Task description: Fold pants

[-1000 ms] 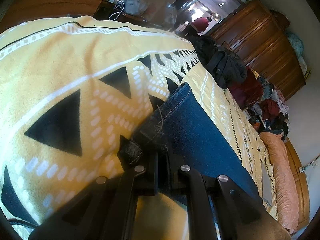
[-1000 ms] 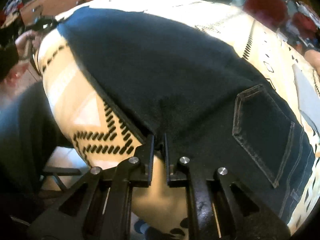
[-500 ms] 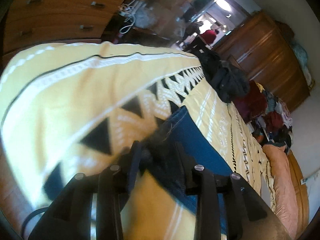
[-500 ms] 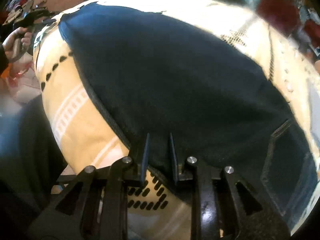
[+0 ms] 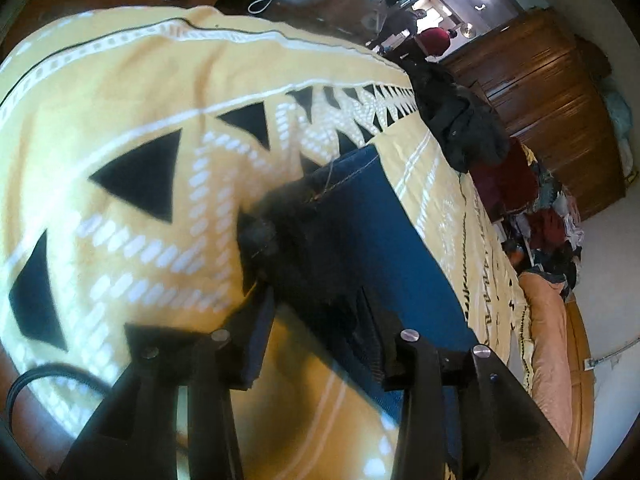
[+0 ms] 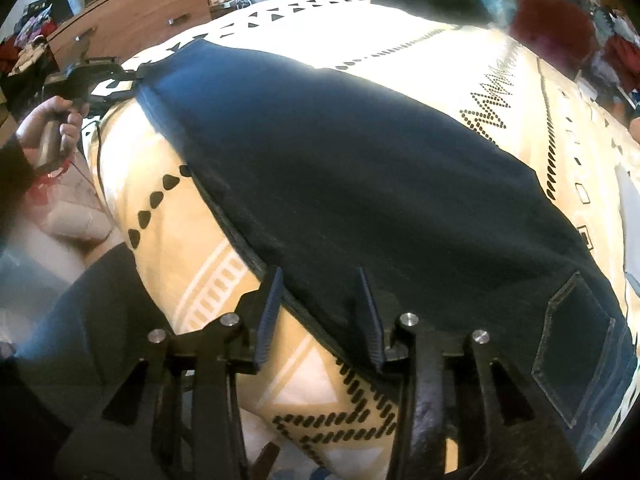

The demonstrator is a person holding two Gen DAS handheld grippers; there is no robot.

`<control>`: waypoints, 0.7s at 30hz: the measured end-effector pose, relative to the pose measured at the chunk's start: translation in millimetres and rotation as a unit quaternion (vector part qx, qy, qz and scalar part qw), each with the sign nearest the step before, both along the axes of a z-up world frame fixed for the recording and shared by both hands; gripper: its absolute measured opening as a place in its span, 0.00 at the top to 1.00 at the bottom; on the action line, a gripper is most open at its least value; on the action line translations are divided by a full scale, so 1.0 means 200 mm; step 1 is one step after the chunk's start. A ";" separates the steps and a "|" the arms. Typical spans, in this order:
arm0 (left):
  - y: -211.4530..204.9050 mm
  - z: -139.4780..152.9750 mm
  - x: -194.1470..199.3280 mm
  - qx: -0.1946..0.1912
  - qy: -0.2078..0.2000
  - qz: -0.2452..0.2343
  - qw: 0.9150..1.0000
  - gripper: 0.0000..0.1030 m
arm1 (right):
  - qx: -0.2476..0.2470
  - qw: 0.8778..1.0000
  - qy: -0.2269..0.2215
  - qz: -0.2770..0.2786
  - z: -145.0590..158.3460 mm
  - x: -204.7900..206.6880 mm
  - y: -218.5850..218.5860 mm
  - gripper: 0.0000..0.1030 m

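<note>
Dark blue jeans (image 6: 360, 168) lie flat along a yellow patterned blanket (image 5: 120, 100) on a bed. In the left wrist view the leg hem (image 5: 352, 176) lies just ahead of my left gripper (image 5: 316, 308), which is open with the cloth between its fingers. In the right wrist view my right gripper (image 6: 320, 292) is open at the jeans' near long edge, and a back pocket (image 6: 580, 348) shows at the right. The left gripper, held by a hand (image 6: 52, 124), appears at the far hem.
A pile of dark clothes (image 5: 460, 120) lies on the far side of the bed. Wooden wardrobes (image 5: 540, 92) and a wooden dresser (image 6: 128, 24) stand beyond. A pink pillow (image 5: 548, 340) lies at the head end. The bed's edge drops off near both grippers.
Both grippers were shut on the jeans one second ago and have opened, letting go. The jeans now rest flat on the blanket.
</note>
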State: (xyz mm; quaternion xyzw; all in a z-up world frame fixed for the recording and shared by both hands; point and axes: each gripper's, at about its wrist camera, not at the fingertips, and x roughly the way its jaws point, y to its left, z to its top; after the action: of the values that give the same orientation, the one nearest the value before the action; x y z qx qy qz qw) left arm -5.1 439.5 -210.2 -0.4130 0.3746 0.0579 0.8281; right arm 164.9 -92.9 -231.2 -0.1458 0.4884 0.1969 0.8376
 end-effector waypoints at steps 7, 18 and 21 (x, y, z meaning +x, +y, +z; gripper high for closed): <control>0.00 -0.01 0.06 0.014 -0.014 0.028 0.999 0.58 | 0.006 1.000 0.001 0.001 0.01 0.01 0.04 0.62; -0.04 -0.05 0.13 0.058 -0.050 0.053 0.996 0.60 | 0.017 1.000 -0.006 -0.001 0.04 0.03 0.08 0.62; -0.06 -0.01 0.15 0.067 -0.053 0.043 0.995 0.94 | 0.020 1.000 -0.014 -0.006 0.06 0.02 0.07 0.62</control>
State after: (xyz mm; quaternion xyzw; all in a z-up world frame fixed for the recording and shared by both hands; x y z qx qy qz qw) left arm 25.4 427.0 -212.8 -0.3746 0.3072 0.0961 0.8695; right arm 169.8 -78.1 -219.3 -0.1291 0.4736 0.1995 0.8481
